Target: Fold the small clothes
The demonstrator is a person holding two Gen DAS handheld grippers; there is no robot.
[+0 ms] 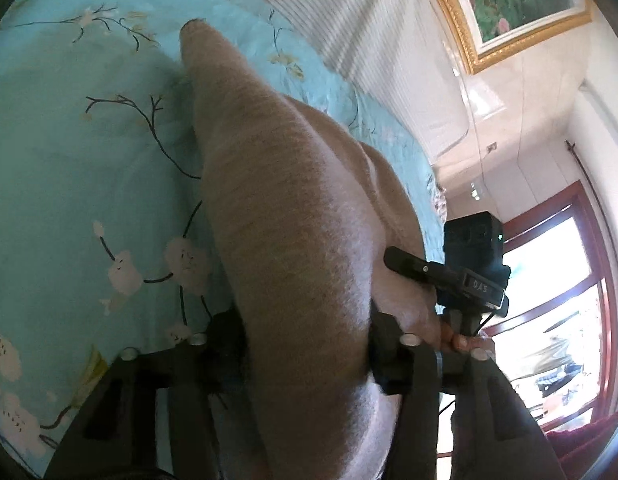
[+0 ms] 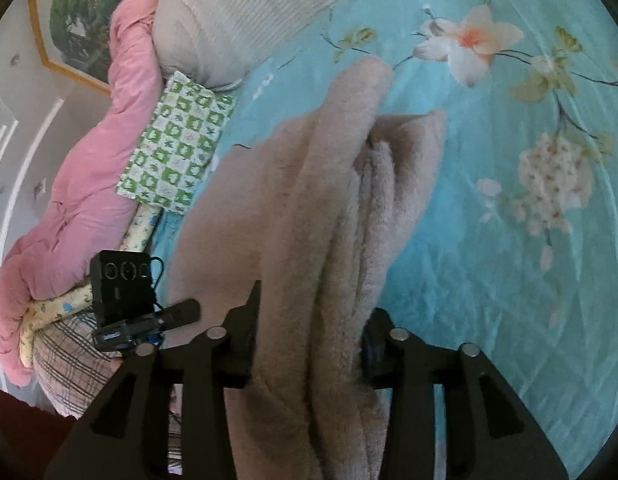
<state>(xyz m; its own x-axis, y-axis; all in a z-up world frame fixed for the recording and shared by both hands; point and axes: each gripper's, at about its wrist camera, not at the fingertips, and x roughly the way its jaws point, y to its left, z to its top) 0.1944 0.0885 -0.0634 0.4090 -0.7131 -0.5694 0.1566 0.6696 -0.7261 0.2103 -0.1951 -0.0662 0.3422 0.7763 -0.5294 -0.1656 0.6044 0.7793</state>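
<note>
So right now I've got both grippers clamped on the same beige fleece garment, lifted off the turquoise floral bedspread with its far end hanging down toward the bed. My left gripper has its 2 fingers pinched on a thick bunch of it, and my right gripper is squeezing several stacked layers, so neither is apart. This stuff looks soft, floppy and light, zero stiffness, so I reckon it'll sag and bunch wherever I'm not holding it. Fuzzy pile should grip fine rather than slip, but thick bundles could creep out of the fingers. Best hold, I think, is at edges or corners, not a wad in the middle. Pink quilt and green checked pillow sit well off to the side.
</note>
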